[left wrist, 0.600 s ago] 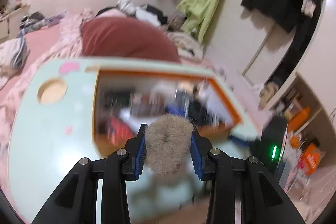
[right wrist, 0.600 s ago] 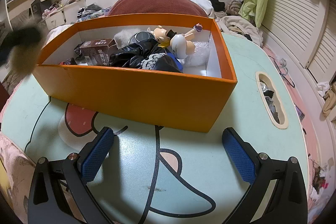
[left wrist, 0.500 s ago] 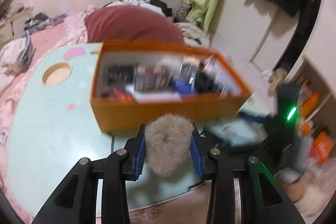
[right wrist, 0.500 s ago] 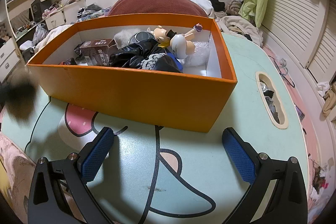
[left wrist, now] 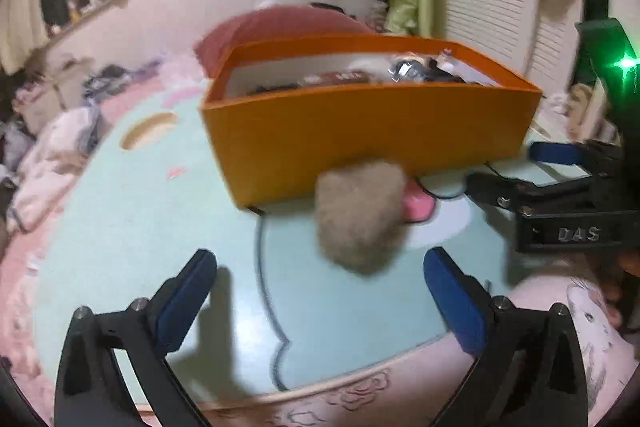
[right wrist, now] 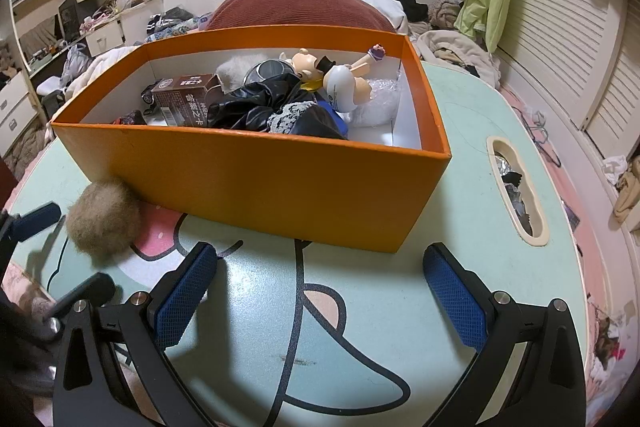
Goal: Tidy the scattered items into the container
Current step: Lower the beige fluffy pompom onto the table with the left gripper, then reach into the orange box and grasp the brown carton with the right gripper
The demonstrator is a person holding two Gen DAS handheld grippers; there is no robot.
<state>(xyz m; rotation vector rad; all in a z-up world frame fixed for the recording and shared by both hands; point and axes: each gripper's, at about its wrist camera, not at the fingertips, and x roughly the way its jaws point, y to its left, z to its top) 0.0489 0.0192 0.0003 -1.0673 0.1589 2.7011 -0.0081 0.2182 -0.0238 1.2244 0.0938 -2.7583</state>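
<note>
A tan fluffy pompom (left wrist: pixel 360 215) lies on the mint table beside the front wall of the orange box (left wrist: pixel 360 131). It also shows in the right wrist view (right wrist: pixel 104 219), next to the orange box (right wrist: pixel 256 179). My left gripper (left wrist: pixel 320 299) is open and empty, a little back from the pompom. My right gripper (right wrist: pixel 320 299) is open and empty in front of the box. The box holds a brown carton (right wrist: pixel 184 99), black cloth (right wrist: pixel 260 107) and a doll figure (right wrist: pixel 336 79).
The mint table (right wrist: pixel 360 327) bears a cartoon print and an oval slot (right wrist: pixel 516 187) at the right. A round hole (left wrist: pixel 148 131) lies left of the box. A red cushion (right wrist: pixel 296 7) and clothes lie behind. The right gripper's body (left wrist: pixel 576 211) stands at the right.
My left gripper has opened and let go of the pompom, which now rests on the table by the box. The left gripper swung down and back. The right gripper has not moved.
</note>
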